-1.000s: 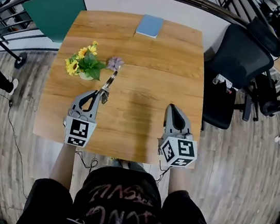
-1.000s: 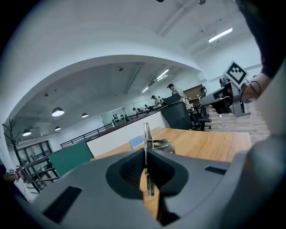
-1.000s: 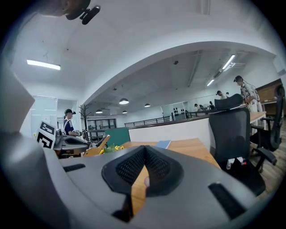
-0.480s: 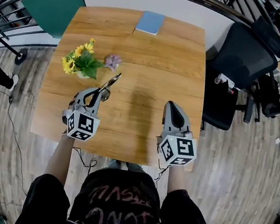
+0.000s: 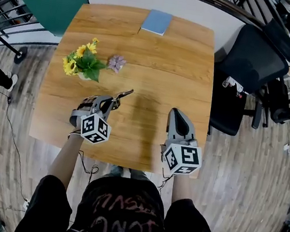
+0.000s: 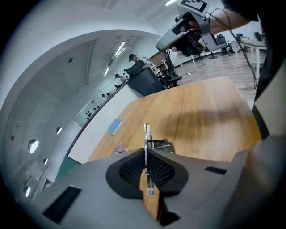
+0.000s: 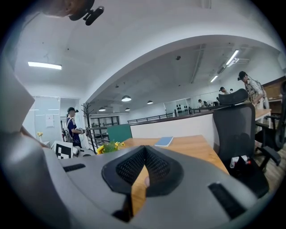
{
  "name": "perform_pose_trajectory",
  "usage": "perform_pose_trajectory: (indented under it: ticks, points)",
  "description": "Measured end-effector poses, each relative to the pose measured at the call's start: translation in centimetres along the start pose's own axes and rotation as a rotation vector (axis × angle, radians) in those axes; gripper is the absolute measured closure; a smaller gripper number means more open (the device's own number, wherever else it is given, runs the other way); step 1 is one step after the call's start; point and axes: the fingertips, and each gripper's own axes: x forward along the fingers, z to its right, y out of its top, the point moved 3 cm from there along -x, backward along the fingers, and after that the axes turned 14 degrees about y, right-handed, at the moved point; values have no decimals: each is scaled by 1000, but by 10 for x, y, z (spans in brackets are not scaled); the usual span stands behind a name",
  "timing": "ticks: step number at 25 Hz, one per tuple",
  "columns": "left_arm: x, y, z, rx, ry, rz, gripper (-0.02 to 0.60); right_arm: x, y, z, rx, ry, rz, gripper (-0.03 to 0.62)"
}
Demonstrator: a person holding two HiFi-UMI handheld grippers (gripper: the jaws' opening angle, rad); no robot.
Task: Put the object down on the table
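My left gripper [image 5: 111, 103] is shut on a thin metal tool [image 5: 124, 94], which sticks out past the tips toward the upper right, low over the wooden table [image 5: 164, 56]. In the left gripper view the tool [image 6: 146, 136] stands edge-on, clamped between the meeting pads of that gripper [image 6: 146, 156]. I cannot tell whether the tool touches the tabletop. My right gripper [image 5: 180, 116] hovers near the table's front right part, jaws together with nothing between them. Its own view shows the right gripper [image 7: 144, 157] with its pads meeting.
A bunch of yellow flowers [image 5: 82, 63] and a purple flower [image 5: 116, 62] lie on the table's left part, just beyond the tool. At the far edge rests a blue book [image 5: 156, 21]. A black office chair [image 5: 252, 64] stands right of the table.
My left gripper has sunk toward the table, drawn back from the flowers and rolled, so the tool now points up and right. The right gripper has stayed put.
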Motion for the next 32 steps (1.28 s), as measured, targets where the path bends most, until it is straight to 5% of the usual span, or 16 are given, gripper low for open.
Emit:
perform_pose_trajectory:
  ticks: [10, 32]
  points:
    - [27, -33, 43, 113, -126, -83, 563, 0, -17, -4, 13, 3, -44, 589]
    - [42, -50, 80, 130, -219, -126, 526, 6, -28, -4, 21, -4, -86, 589]
